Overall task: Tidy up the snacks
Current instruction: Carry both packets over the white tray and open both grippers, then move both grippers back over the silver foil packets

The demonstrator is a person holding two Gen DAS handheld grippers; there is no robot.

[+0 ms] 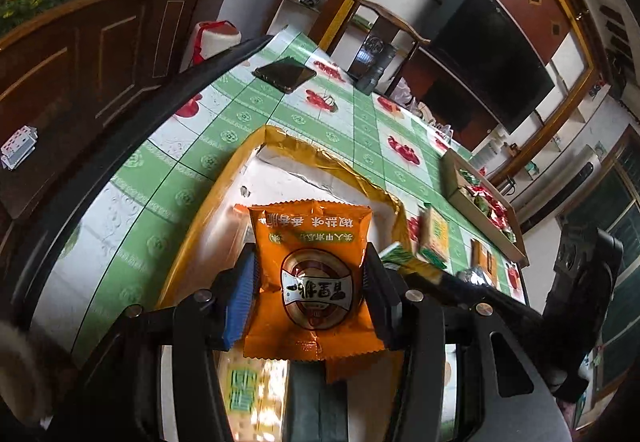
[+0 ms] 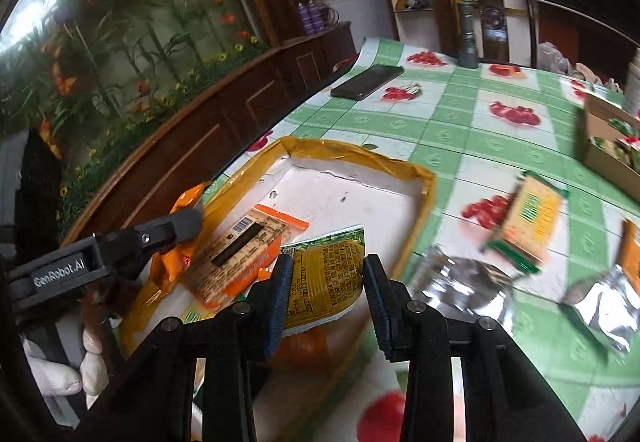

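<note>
My left gripper is shut on an orange snack packet and holds it over the shallow yellow-rimmed tray. In the right wrist view the same packet shows in the left gripper at the tray's left edge. My right gripper is shut on a yellow-green snack packet over the tray's near side. An orange packet with a barcode lies in the tray, beside it.
On the green chequered tablecloth lie a yellow-green packet, silver foil packets and an orange packet. A cardboard box of snacks stands at the right. A phone and a torch are farther back.
</note>
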